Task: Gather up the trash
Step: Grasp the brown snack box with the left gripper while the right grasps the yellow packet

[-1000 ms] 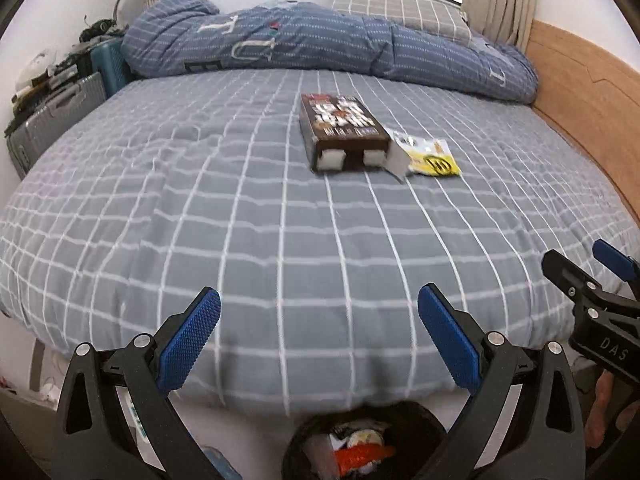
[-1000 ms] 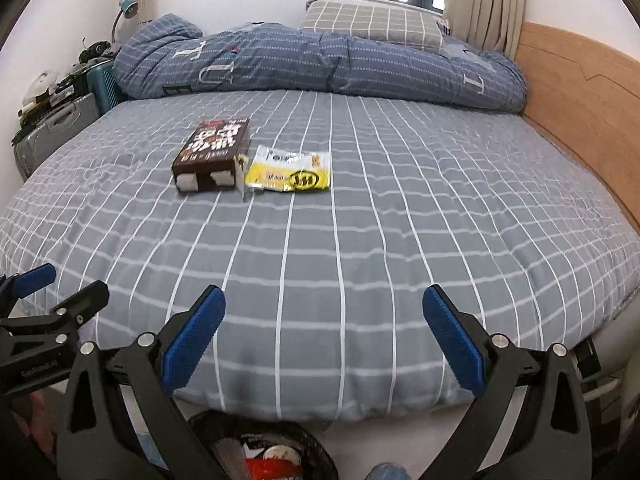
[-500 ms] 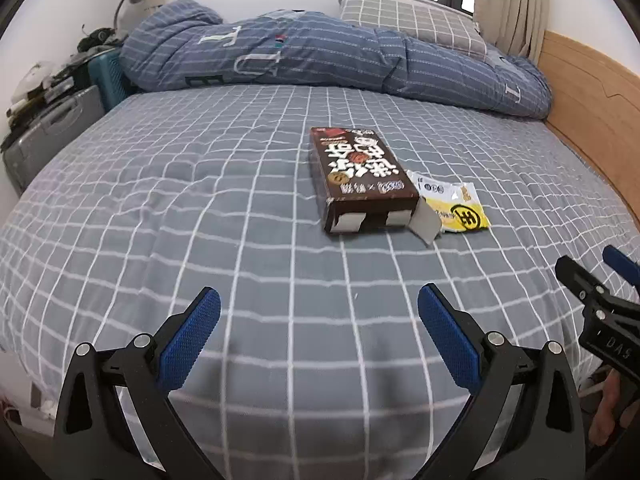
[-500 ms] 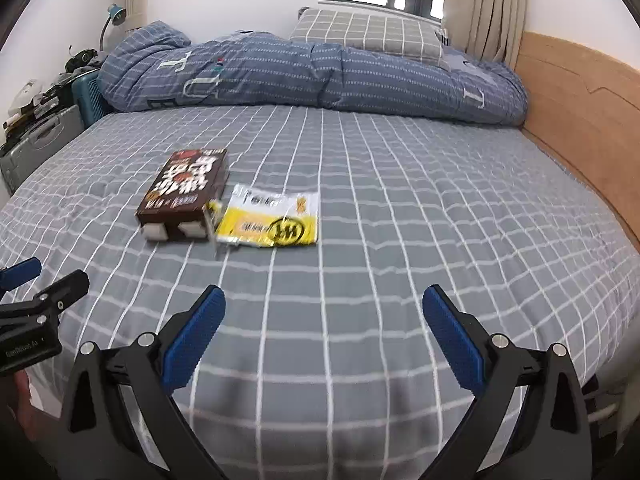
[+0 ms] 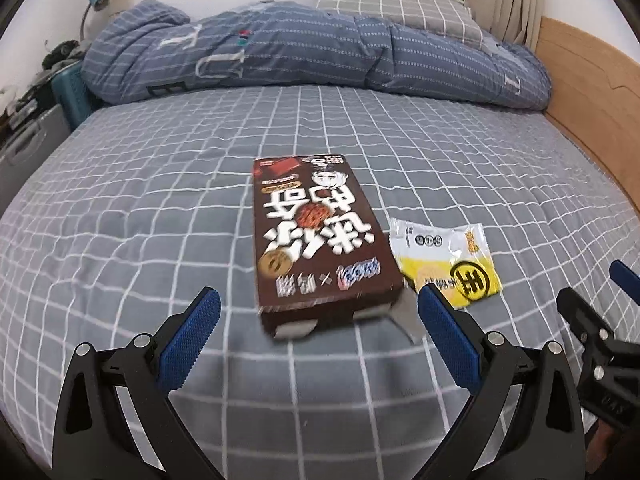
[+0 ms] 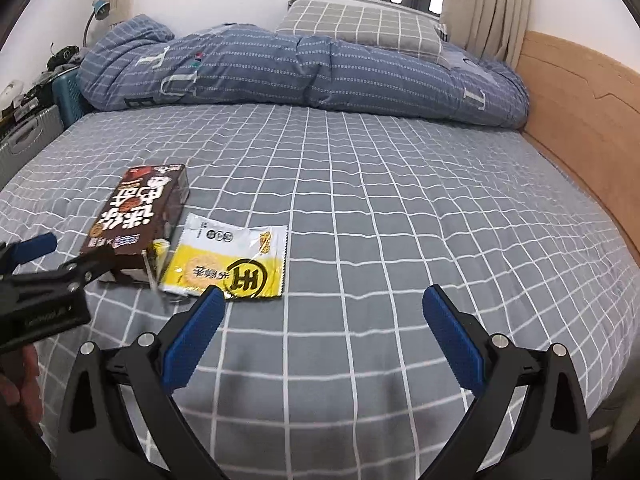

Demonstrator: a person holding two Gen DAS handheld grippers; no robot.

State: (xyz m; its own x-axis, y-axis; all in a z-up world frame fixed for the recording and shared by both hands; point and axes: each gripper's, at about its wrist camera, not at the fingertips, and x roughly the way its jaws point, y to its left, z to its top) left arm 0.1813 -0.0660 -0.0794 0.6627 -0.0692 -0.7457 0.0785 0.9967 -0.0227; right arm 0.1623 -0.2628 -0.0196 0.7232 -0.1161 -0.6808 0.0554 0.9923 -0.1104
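Note:
A brown snack box [image 5: 316, 236] with an open end flap lies flat on the grey checked bed; it also shows in the right wrist view [image 6: 138, 220]. A yellow and white wrapper [image 5: 448, 260] lies flat just right of it, seen as well in the right wrist view [image 6: 230, 262]. My left gripper [image 5: 318, 332] is open, its blue pads either side of the box's near end, a little short of it. My right gripper [image 6: 320, 328] is open and empty, its left pad just in front of the wrapper.
A rolled blue duvet [image 5: 304, 56] and a checked pillow [image 6: 360, 24] lie at the far end. A wooden bed board [image 6: 580, 100] runs along the right. Suitcases and clutter [image 5: 36, 128] stand at the left.
Both grippers moved forward over the bed toward the box and wrapper, which now look much closer. The bin below the bed edge has dropped out of view. Both stay open.

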